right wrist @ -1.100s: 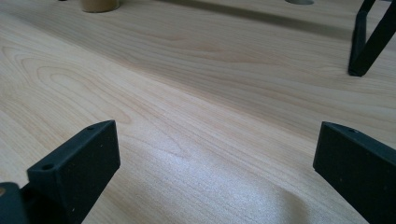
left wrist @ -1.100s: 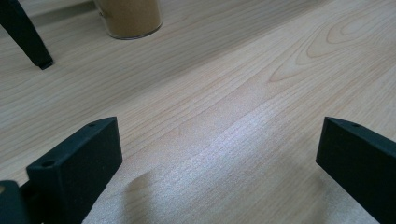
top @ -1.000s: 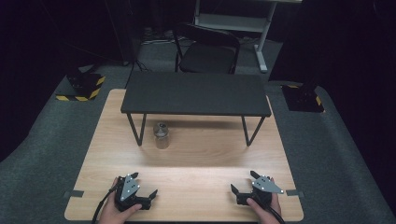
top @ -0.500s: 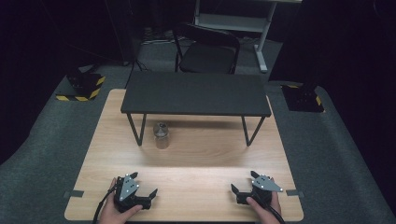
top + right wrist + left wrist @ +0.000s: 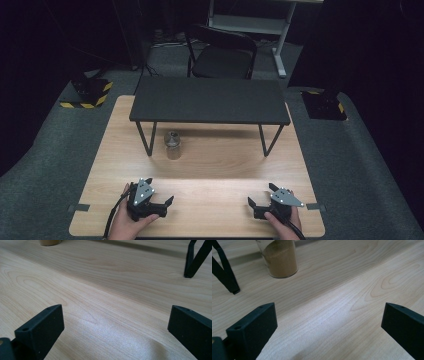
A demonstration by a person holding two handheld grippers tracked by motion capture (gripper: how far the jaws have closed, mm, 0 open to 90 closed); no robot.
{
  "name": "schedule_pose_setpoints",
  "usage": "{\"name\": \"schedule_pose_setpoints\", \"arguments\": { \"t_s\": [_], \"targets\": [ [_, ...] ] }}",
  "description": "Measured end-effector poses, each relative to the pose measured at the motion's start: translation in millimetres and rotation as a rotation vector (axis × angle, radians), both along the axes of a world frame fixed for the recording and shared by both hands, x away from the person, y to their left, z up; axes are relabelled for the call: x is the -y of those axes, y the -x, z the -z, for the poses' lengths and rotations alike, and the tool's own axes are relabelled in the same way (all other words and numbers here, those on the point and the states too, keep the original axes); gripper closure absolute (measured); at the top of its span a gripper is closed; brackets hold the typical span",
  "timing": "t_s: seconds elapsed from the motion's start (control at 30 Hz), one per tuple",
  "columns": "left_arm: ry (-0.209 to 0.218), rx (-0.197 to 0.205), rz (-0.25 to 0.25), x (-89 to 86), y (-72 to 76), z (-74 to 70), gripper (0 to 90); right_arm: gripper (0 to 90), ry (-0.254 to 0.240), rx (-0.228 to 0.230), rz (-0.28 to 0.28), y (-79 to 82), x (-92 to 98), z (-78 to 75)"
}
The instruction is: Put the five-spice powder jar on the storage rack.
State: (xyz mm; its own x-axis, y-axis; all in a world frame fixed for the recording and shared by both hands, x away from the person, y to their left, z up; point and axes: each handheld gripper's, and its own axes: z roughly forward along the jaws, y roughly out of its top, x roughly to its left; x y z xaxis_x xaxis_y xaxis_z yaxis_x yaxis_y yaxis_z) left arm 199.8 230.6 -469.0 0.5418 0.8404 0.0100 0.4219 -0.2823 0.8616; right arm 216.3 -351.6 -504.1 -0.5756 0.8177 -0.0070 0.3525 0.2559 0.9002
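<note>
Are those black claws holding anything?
No. The left gripper and right gripper are both open and empty; the jar stands apart on the table.

Pale wood-grain table; black shelf; tan-filled jar

A clear glass jar of brown powder stands upright beneath the black shelf's front-left edge.
</note>
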Motion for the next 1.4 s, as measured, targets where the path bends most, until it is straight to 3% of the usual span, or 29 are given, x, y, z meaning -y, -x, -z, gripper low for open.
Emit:
{"name": "schedule_pose_setpoints", "arguments": {
  "t_s": [0.1, 0.3, 0.43, 0.53, 0.9, 1.0, 1.1, 1.3, 1.4],
  "targets": [
    [0.008, -0.008, -0.018, 3.4, -7.9, -3.5, 0.6, 0.7, -0.007, 0.000, 0.001, 0.0, 0.8, 0.6],
    [-0.022, 0.007, -0.038, 14.4, -27.1, -9.1, 0.6, 0.7, -0.009, 0.003, 0.000, 0.4, 1.2, 1.0],
    [-0.057, 0.040, -0.061, 25.2, -38.3, -7.8, 0.6, 0.8, -0.011, 0.003, -0.001, 0.2, 1.5, 1.1],
    [-0.035, 0.074, -0.059, 27.4, -49.7, -1.9, 0.6, 0.8, -0.011, 0.004, -0.004, 0.3, 1.9, 1.3],
    [0.021, 0.098, -0.130, 40.7, -80.9, 10.7, 1.2, 0.7, -0.017, 0.010, -0.010, 0.9, 3.3, 2.4],
    [0.066, 0.094, -0.166, 42.1, -90.2, 16.1, 1.8, 0.7, -0.019, 0.011, -0.010, 0.9, 3.6, 2.7],
    [0.085, 0.092, -0.187, 45.0, -98.3, 20.8, 2.5, 0.7, -0.024, 0.011, -0.010, 0.9, 4.3, 3.2],
    [0.150, 0.123, -0.257, 49.2, -106.4, 33.4, 8.4, 0.7, -0.031, 0.014, -0.011, 1.1, 5.3, 4.0],
    [0.157, 0.140, -0.278, 52.8, -108.6, 38.6, 16.3, 0.7, -0.036, 0.016, -0.008, 1.7, 5.6, 4.7]
  ]
}}
